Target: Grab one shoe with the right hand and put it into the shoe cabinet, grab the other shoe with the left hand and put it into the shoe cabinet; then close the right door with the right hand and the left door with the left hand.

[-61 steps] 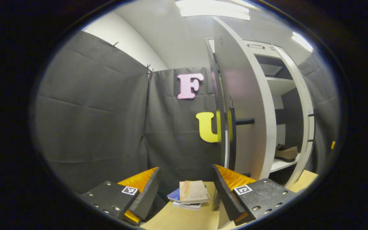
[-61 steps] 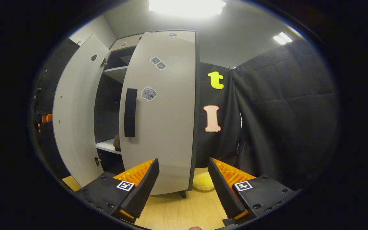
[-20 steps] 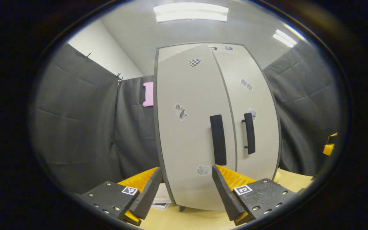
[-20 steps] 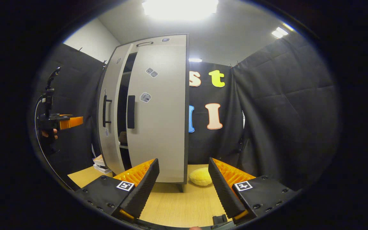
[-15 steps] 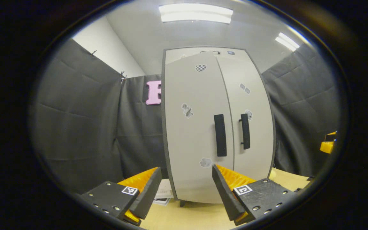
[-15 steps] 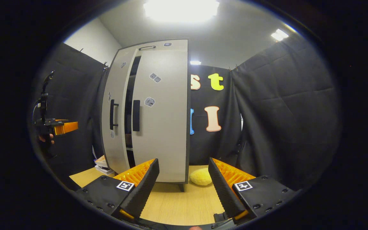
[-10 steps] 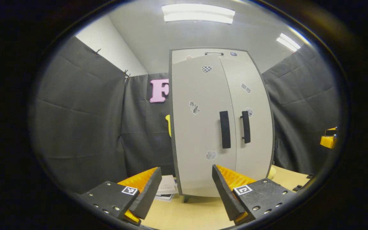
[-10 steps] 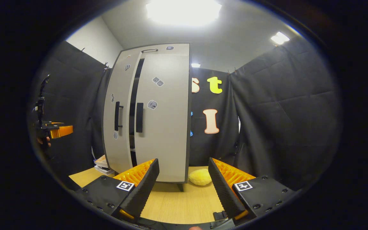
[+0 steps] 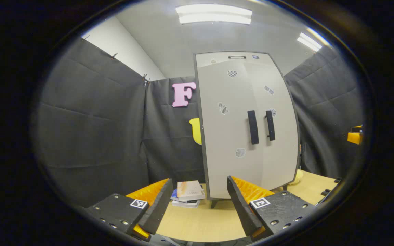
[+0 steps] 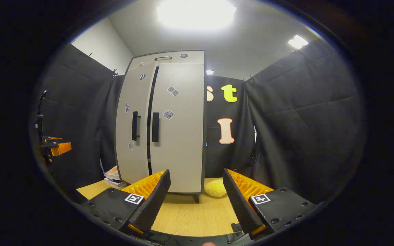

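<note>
Jaws of the left gripper (image 9: pixel 197 208) stand wide apart with nothing between them, held back over the near part of the wooden table (image 9: pixel 197 225) in the left gripper view. Ahead stands the shoe cabinet (image 9: pixel 248 126), its left door (image 9: pixel 229 136) and right door (image 9: pixel 279 136) meeting flush from this angle, the two black handles (image 9: pixel 252 127) side by side at the seam. Small stickers dot both doors, a checkered one near the top; none carries writing that can be read, and the square markers on the gripper body are patterns only. A stack of books (image 9: pixel 188 194) lies on the table just left of the cabinet's foot, and a yellow plush (image 9: pixel 298 177) peeks out at its right. At the far right edge a bit of the right gripper (image 9: pixel 354 136) shows. In the right gripper view, the right gripper (image 10: pixel 197 205) is likewise spread wide and holds nothing, well short of the cabinet (image 10: pixel 169 130) with bare tabletop (image 10: pixel 200 215) between. From this side a thin dark gap (image 10: pixel 150 119) runs down between the doors. The shoes are hidden behind the doors. The plush (image 10: pixel 215 188) sits by the cabinet's right leg, the books (image 10: pixel 113 174) at its left, and the left gripper (image 10: pixel 56 147) hangs off at the left edge, clear of the doors.
</note>
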A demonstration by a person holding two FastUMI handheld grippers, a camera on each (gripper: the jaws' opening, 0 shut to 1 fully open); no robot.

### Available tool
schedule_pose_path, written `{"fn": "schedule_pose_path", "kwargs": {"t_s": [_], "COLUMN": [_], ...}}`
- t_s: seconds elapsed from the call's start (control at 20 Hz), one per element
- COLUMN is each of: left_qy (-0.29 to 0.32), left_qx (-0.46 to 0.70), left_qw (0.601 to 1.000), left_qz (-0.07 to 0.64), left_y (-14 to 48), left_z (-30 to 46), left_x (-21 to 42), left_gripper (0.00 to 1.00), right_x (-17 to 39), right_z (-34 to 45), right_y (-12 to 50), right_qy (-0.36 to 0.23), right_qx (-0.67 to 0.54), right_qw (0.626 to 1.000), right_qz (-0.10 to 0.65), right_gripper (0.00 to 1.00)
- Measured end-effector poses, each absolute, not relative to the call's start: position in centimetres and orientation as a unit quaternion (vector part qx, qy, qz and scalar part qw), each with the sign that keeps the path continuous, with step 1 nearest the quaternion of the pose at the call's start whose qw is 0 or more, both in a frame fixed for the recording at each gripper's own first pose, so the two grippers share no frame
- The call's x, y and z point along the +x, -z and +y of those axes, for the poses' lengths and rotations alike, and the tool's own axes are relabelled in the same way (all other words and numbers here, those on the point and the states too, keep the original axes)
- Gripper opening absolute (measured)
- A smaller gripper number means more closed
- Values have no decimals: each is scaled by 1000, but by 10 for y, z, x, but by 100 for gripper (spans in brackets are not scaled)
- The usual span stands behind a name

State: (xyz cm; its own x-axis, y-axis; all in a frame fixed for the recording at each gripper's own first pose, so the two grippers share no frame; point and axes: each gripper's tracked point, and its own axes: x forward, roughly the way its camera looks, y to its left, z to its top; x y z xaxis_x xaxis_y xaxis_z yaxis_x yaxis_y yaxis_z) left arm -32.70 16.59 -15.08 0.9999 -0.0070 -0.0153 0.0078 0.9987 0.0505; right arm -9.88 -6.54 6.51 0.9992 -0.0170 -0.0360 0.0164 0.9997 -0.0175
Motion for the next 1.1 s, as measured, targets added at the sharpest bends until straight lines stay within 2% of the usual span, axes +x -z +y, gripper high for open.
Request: {"fn": "schedule_pose_path", "kwargs": {"t_s": [0.1,0.2,0.25,0.4,0.45,0.55,0.6,0.65,0.8,0.85,0.9,1.0,1.1], "left_qy": [-1,-2,-2,-2,-1,-1,-2,-2,-3,-4,-5,-8,-10], "left_qx": [30,32,33,37,36,35,33,32,32,33,33,34,32], "left_qw": [1000,999,999,999,999,999,999,999,999,999,999,999,999], "left_qz": [2,2,4,6,6,8,9,9,9,8,7,7,6], "left_y": [152,155,156,158,159,161,161,162,163,163,162,162,162], "left_z": [172,175,175,177,178,178,179,179,180,180,180,180,180], "left_x": [-335,-339,-341,-343,-343,-343,-343,-343,-343,-343,-343,-343,-341], "left_gripper": [96,92,96,96,92,96,92,96,92,96,96,87,96], "right_x": [-102,-104,-104,-105,-105,-107,-108,-109,-108,-108,-107,-107,-104], "right_z": [-66,-66,-65,-65,-65,-64,-64,-65,-68,-68,-69,-69,-71], "right_y": [-64,-60,-59,-58,-59,-57,-57,-58,-60,-61,-62,-64,-65], "right_qy": [12,14,14,18,19,21,22,23,26,27,28,29,29], "right_qx": [-11,-9,-7,-7,-8,-11,-11,-12,-14,-14,-13,-11,-10], "right_qw": [1000,1000,1000,1000,1000,1000,1000,1000,999,999,999,999,999], "right_qz": [14,15,16,16,16,17,17,17,16,14,13,12,10], "right_gripper": [98,96,96,98,98,98,98,98,97,98,98,98,98]}}
